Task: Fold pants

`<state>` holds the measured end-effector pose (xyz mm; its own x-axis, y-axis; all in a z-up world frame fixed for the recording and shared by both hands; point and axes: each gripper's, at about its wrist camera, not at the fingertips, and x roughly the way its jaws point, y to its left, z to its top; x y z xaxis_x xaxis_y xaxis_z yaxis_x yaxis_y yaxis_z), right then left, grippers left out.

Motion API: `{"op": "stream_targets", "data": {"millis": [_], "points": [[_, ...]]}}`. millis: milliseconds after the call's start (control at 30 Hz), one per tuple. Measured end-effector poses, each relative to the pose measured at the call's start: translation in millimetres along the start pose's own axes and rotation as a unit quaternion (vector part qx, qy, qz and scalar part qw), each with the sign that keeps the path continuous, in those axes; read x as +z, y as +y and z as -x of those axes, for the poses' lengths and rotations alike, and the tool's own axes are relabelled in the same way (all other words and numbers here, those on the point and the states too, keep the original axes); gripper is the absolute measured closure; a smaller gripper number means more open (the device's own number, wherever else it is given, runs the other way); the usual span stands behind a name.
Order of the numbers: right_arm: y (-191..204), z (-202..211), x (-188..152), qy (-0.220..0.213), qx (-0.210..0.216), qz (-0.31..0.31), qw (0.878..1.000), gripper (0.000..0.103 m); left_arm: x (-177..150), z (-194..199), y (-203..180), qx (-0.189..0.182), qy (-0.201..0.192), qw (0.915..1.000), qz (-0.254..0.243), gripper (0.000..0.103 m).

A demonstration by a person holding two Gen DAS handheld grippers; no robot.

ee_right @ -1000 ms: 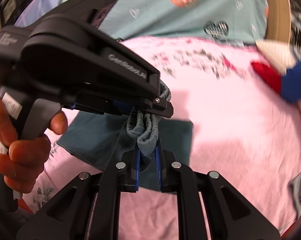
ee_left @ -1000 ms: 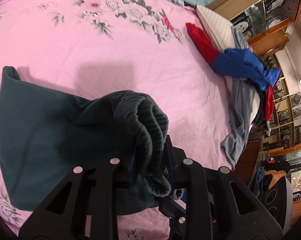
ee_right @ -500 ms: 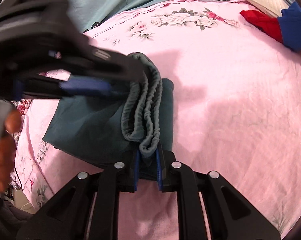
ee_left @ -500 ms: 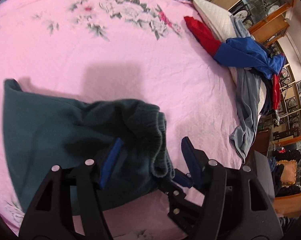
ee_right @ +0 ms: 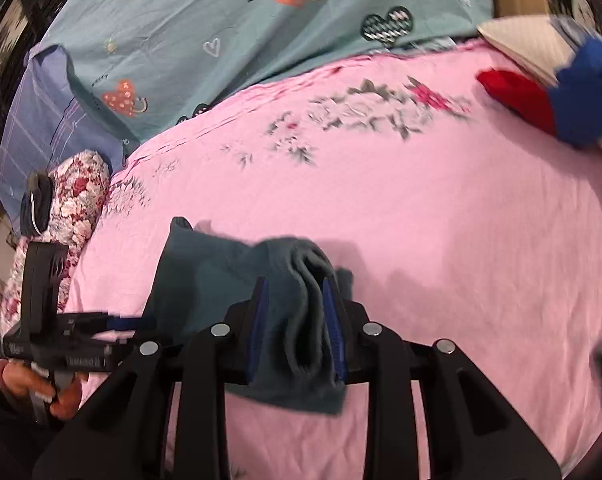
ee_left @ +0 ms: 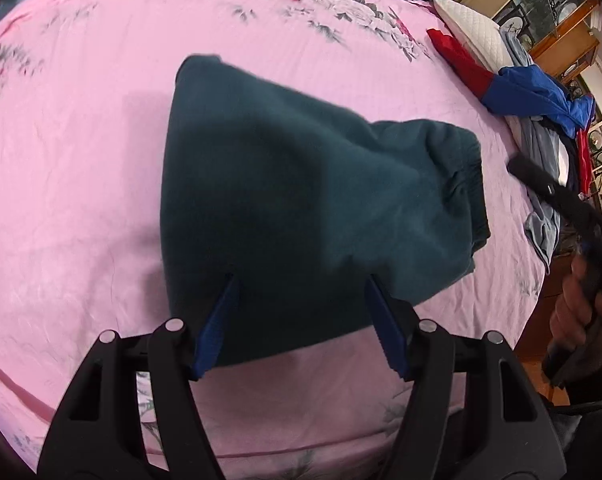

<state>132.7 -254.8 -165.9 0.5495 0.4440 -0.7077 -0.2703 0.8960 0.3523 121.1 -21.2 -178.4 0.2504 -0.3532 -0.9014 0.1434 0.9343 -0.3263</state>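
Note:
The dark teal pants (ee_left: 301,184) lie folded on the pink bedsheet (ee_left: 81,160), waistband to the right. My left gripper (ee_left: 299,316) is open and empty, its blue pads at the near edge of the pants. In the right wrist view the pants (ee_right: 221,268) lie just ahead, with the bunched waistband (ee_right: 305,300) between the blue pads of my right gripper (ee_right: 297,324), whose jaws stand apart. The left gripper also shows in the right wrist view (ee_right: 77,332), low at the left. The right gripper's body shows at the right edge of the left wrist view (ee_left: 565,200).
A red and blue garment (ee_left: 513,84) and a grey one (ee_left: 541,216) lie by a white pillow (ee_left: 473,28) at the bed's right edge. A teal patterned quilt (ee_right: 261,20) and a floral pillow (ee_right: 73,196) lie at the far and left sides.
My left gripper opened, let go of the waistband and drew back to the near edge of the pants. My right gripper opened around the waistband. The pants now lie on the bed.

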Motion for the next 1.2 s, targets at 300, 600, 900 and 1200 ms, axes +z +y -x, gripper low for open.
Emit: {"op": "stream_targets", "data": {"millis": [300,600,900,1200], "points": [[-45.8,-55.1,-6.5,0.061,-0.067,-0.067,0.994,0.078,-17.1,-1.6,19.6,-0.024,0.001,0.9995,-0.023,0.036],[-13.6,8.5,-20.1,0.046,-0.029,-0.062,0.997,0.078,-22.3,15.9,34.4,-0.026,-0.006,0.9996,-0.010,0.036],[-25.0,-10.1,-52.2,0.090,-0.031,-0.107,0.990,0.078,-23.7,11.6,31.3,-0.022,0.003,0.9997,-0.015,0.036],[-28.8,-0.8,-55.3,0.076,-0.042,-0.123,0.989,0.094,-25.2,8.9,31.4,-0.019,0.006,0.9997,-0.017,0.035]]}}
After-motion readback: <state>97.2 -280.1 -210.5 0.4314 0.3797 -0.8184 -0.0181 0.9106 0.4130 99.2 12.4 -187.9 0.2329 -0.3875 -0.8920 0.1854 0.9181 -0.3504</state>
